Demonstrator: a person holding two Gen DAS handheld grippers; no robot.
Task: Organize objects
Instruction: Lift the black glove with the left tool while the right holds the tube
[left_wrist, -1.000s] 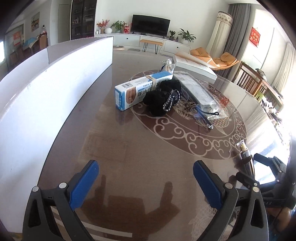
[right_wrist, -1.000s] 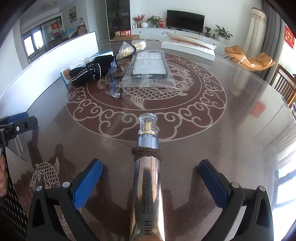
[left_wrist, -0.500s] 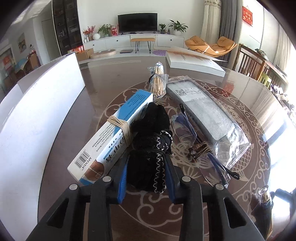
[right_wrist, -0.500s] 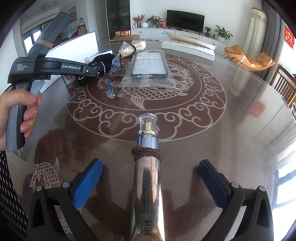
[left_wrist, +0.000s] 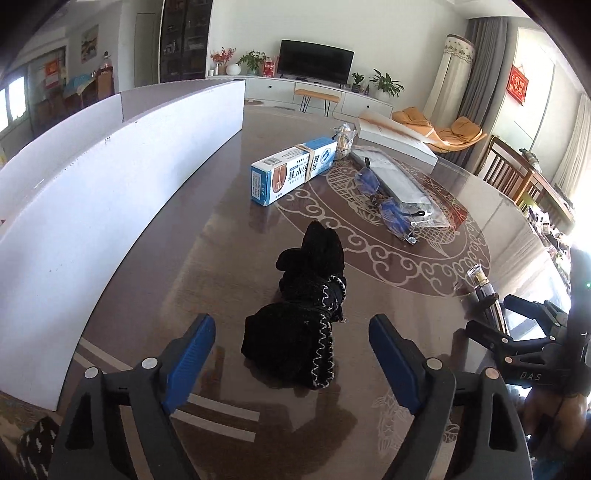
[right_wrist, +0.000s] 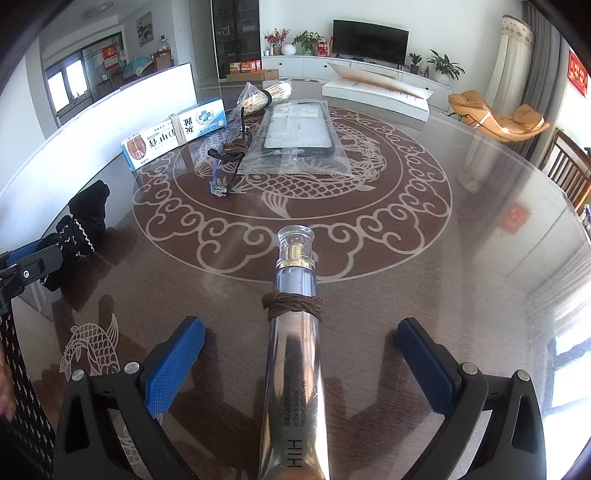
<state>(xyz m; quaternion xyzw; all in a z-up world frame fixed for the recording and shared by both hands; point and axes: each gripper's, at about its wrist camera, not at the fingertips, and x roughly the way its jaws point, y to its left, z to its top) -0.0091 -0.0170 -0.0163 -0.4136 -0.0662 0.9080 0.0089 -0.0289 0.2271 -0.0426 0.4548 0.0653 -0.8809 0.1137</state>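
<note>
1. Left gripper is seen spread wide; the black knitted glove bundle with white zigzag trim lies loose on the brown patterned glass table between its blue pads.
2. Right gripper is likewise spread; the silver cream tube with clear cap lies unpinched between its fingers.
3. A dark phone case is enclosed in a clear plastic bag.

1. Daylight floods in from the right side of both views; the far right edge is blown out to white.
2. The glossy counter carries pale glare and soft reflections.
3. Dark shadows of the jaws fall on the counter close to the lens.
4. Fisheye distortion bends the white panel and the room's lines; the corners go black.
5. Focus is sharp in both views, without motion blur.
</note>
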